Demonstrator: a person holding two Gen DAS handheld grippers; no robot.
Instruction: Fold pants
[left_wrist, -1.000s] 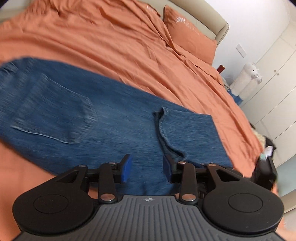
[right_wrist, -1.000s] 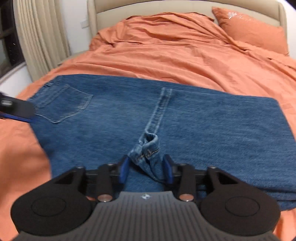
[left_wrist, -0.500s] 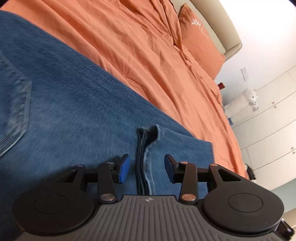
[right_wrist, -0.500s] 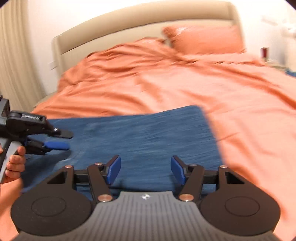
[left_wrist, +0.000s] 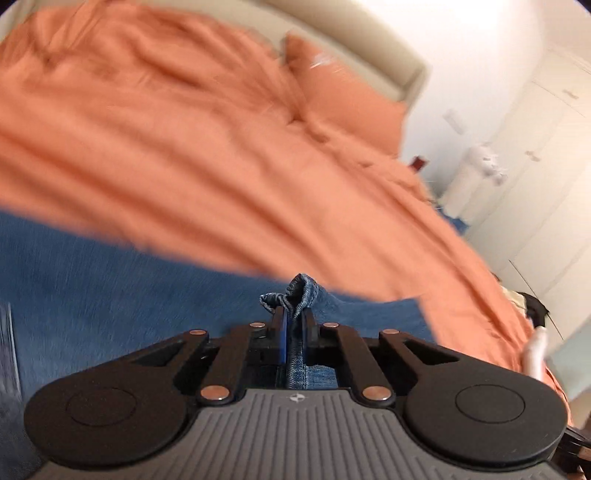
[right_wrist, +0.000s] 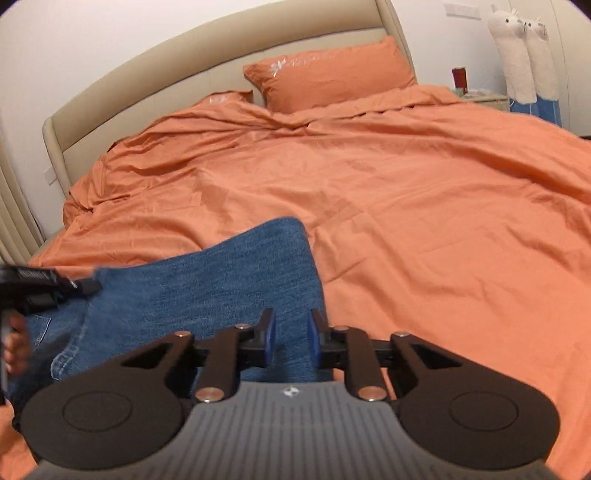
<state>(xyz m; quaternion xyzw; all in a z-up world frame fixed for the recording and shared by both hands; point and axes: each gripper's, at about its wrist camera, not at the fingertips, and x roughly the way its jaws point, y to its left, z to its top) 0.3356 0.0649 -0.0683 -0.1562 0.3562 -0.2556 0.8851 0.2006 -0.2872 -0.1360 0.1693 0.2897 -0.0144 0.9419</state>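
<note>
The jaws of the left gripper (left_wrist: 293, 321) are clamped on a bunched hem of the pants (right_wrist: 236, 284), the denim ridge standing up between the blue pads; we note that these jaws have just been closing onto it. The jaws of the right gripper (right_wrist: 290, 341) have also just been narrowing, yet a clear gap remains between the pads and no cloth is pinched there: they sit low over the right end of the pants with denim only beneath them. The pants lie on the bed (right_wrist: 424, 206), on the orange cover, partly folded, their long axis running left to right across the right wrist view, with a straight short edge at the right near the right gripper. In that same view the left gripper and the person's hand (right_wrist: 16, 343) holding it appear at the far left, over the pocket end. We judge that the coming fold turns on this layout: each gripper stands at one end of the long axis, the left already holding, the right nearest the free end and needing a grip before any lift.
</note>
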